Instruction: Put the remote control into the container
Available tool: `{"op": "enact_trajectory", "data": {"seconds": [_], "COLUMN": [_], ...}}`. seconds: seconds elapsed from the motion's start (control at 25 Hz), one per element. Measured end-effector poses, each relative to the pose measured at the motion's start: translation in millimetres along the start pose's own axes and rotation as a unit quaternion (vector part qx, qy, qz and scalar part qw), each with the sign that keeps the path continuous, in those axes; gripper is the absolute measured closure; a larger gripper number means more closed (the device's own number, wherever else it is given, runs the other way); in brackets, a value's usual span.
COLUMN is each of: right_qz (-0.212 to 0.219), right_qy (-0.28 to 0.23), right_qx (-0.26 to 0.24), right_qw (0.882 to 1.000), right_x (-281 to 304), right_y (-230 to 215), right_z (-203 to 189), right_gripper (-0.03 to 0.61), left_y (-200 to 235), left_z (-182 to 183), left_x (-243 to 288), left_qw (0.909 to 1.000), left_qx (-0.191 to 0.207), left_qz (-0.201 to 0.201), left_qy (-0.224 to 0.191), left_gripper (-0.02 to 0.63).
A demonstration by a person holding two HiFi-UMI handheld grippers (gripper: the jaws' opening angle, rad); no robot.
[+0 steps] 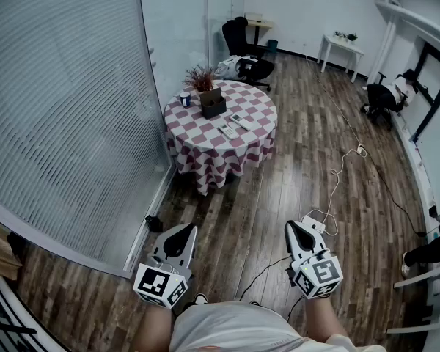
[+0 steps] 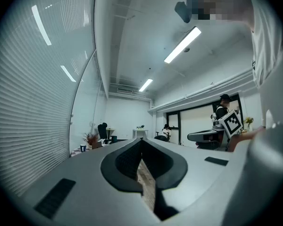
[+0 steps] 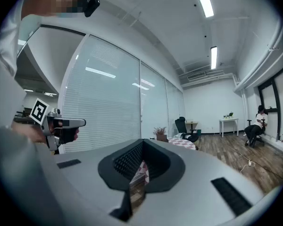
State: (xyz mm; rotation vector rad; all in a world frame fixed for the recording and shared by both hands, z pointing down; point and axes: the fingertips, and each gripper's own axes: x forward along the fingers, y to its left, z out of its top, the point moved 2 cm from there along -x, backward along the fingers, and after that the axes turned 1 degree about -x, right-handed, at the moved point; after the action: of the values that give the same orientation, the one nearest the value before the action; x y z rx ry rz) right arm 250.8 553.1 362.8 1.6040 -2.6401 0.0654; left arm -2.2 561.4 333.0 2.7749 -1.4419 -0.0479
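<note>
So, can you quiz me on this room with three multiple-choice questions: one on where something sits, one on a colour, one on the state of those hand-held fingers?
1. The dark container stands: A on the floor; B on the round table; C on the white desk.
2. The tablecloth is: A blue striped; B plain green; C red-and-white checked.
3. The right gripper has its fingers: A together, nothing between; B wide apart; C clamped on a remote.
Answers: B, it sits beside the mug there; C, checks show in the head view; A, its own view shows them meeting, empty.
</note>
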Motion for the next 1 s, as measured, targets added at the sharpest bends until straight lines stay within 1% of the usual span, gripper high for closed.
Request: {"op": "enact_trajectory", "data": {"seconds": [0.4, 0.6, 0.84, 1.0], "right_qz": [-0.006, -0.001, -0.002, -0.014], "right_qy": [0.004, 0.000, 0.009, 0.025], "right_qx": [-0.015, 0.006, 0.015, 0.035], "right_qw": [1.000, 1.000, 1.000, 0.999], "right_x": [11, 16, 33, 47], "right_y": [7, 13, 45, 75], "right_z": [0, 2, -5, -21], "right_gripper": [0.566, 0.566, 0.566, 0.565], "left_y": [12, 20, 49, 80], "left_z": [-4, -6, -11, -14], "left_x": [1, -2, -22, -38], "left_qw": [1.0000, 0.9999, 0.9998, 0.9995], "left_qx": [-0.005, -0.011, -0.012, -0.030], "left_qz": [-0.003, -0.007, -0.013, -0.003], "left_qy": [0.004, 0.004, 0.011, 0.005], "left_gripper": [0.603, 0.604, 0.603, 0.604]}}
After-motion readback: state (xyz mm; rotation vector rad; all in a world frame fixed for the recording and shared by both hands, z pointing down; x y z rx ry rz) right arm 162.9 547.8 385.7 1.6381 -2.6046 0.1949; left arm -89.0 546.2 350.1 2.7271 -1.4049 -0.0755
